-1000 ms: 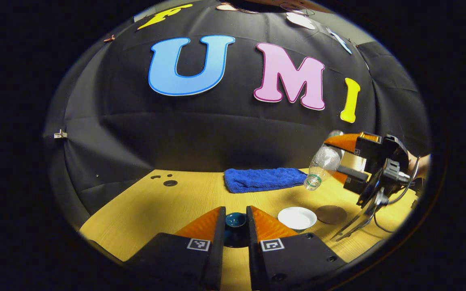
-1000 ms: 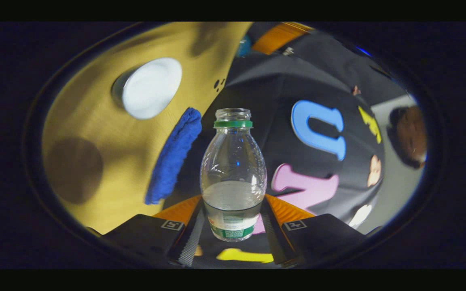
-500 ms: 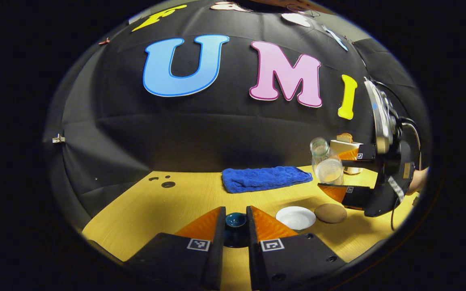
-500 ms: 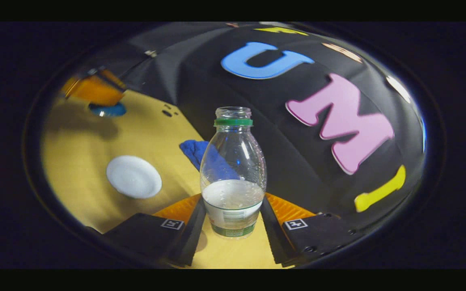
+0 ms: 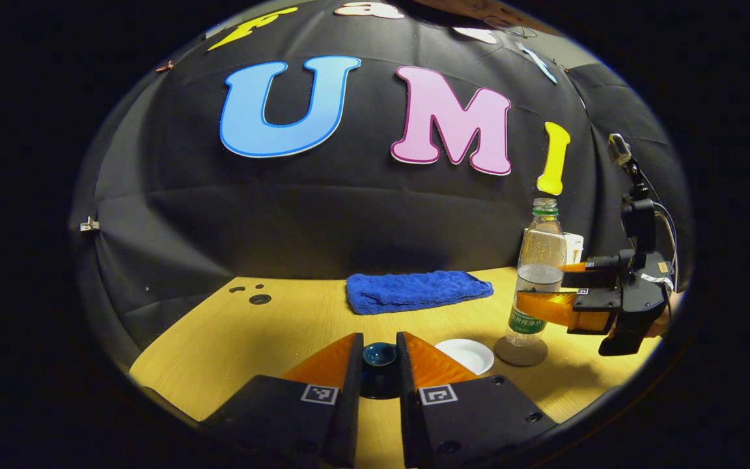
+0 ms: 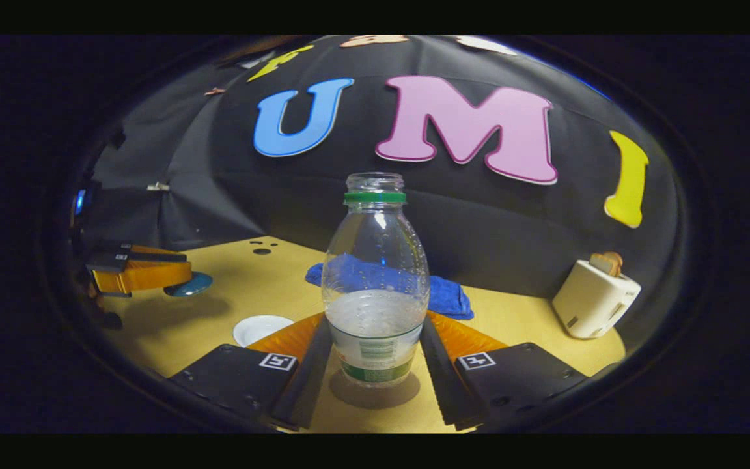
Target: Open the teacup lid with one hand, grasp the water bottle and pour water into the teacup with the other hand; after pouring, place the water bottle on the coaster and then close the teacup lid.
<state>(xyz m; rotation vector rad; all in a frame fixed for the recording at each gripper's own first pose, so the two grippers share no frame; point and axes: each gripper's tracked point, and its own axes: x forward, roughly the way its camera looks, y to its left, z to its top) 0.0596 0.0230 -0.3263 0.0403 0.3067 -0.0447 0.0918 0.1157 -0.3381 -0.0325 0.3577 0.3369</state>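
1. Left gripper (image 5: pixel 379 365), bottom centre of the left gripper view: fingers pinching the knob of the teacup lid (image 5: pixel 379 355); dark teal, glazed, round. In the right gripper view, lid disc at far left, lifted above the table (image 5: pixel 271 329).
2. Teacup (image 5: pixel 467 355), lower centre-right of the left gripper view: white, round, open-topped; right of the lid, just left of the coaster.
3. Coaster (image 5: pixel 521 352), lower right: brown, flat, round, matte.
4. Water bottle (image 6: pixel 375 286), centre of the right gripper view: clear ribbed plastic, green neck ring, uncapped, roughly a third full; long axis upright, base apparently seated on the coaster.
5. Right gripper (image 6: pixel 375 365), bottom centre: fingers clamping the bottle's lower body at the label.
6. Next: release bottle, then carry lid right to the teacup.
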